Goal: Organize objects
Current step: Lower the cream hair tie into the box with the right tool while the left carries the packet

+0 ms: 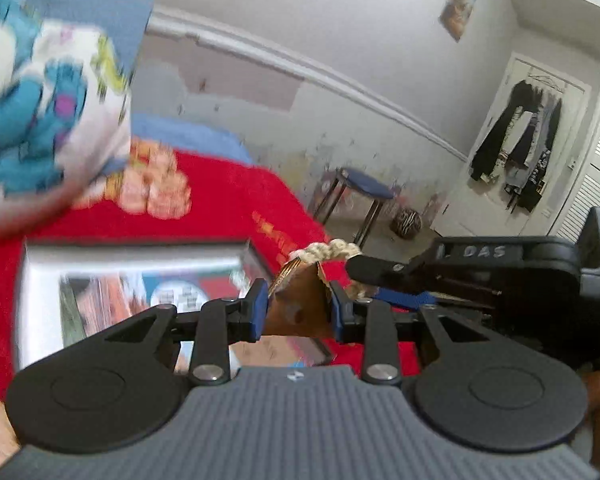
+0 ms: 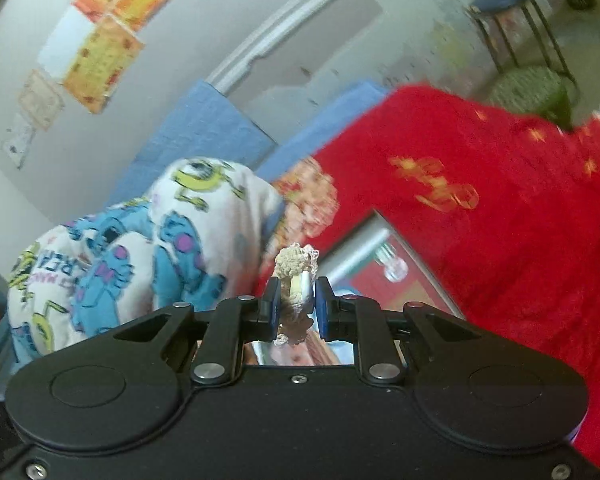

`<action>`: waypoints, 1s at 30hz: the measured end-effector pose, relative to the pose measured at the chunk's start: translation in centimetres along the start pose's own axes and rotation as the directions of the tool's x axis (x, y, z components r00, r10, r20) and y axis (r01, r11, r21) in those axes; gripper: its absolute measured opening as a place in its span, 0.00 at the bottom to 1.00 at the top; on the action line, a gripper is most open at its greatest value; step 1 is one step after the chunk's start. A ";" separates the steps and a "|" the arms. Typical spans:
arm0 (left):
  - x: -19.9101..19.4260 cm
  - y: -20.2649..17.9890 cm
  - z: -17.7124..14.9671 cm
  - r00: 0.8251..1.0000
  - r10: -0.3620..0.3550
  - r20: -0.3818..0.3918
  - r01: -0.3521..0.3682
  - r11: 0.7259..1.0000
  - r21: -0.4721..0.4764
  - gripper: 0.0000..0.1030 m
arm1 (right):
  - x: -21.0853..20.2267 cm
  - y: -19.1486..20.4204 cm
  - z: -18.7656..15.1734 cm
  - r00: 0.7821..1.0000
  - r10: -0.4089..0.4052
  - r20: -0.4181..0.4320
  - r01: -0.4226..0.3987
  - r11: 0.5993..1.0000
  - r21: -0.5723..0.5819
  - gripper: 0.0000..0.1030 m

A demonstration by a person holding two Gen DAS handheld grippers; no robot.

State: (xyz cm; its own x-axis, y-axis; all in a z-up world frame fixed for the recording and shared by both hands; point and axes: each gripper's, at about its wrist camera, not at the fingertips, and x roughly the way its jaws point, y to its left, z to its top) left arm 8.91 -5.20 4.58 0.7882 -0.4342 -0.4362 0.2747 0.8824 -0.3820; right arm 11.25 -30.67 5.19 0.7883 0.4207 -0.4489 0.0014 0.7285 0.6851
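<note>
Your left gripper grips a brown piece; your right gripper grips its crochet lace. Both are above the framed picture; next, probably carry it somewhere.

Two handheld grippers are in view: the left gripper fills the bottom of its own camera frame, and the right gripper reaches in from that frame's right edge.

One red blanket covers the middle of the frame. One cartoon-print pillow sits at upper left. One flat picture box lies at lower left. One brown item sits between the blue pads, with one knotted cream cord above it.

One blue-topped stool stands right of centre. One poster hangs at upper right.

In the right wrist view, three orange-yellow sheets show at upper left.
</note>
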 end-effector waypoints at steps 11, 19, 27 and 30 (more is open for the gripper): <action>5.1 3.9 -4.0 0.972 0.145 -0.183 -0.149 0.989 -0.009 0.35 | 6.4 -6.8 -2.3 0.988 -0.083 -0.130 0.102 0.984 0.146 0.17; 5.3 6.0 -3.8 0.947 0.275 -0.165 -0.271 0.961 0.046 0.35 | 7.3 -5.9 -3.1 0.987 -0.049 -0.156 0.066 0.992 0.108 0.17; 4.3 6.9 -3.4 0.947 0.277 -0.163 -0.284 0.959 -0.020 0.35 | 8.4 -4.6 -4.1 0.979 -0.047 -0.200 0.058 0.997 0.049 0.17; 4.0 6.6 -3.3 0.945 0.284 -0.161 -0.290 0.957 -0.016 0.35 | 8.6 -4.2 -4.5 0.977 -0.047 -0.208 0.054 0.998 0.027 0.17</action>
State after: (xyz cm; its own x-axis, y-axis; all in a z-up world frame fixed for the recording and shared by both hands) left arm 12.03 -1.71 -2.40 0.7343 -0.1890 -0.6520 0.0250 0.9673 -0.2522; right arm 15.28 -27.70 -4.14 0.6425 0.4888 -0.5902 0.0605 0.7354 0.6749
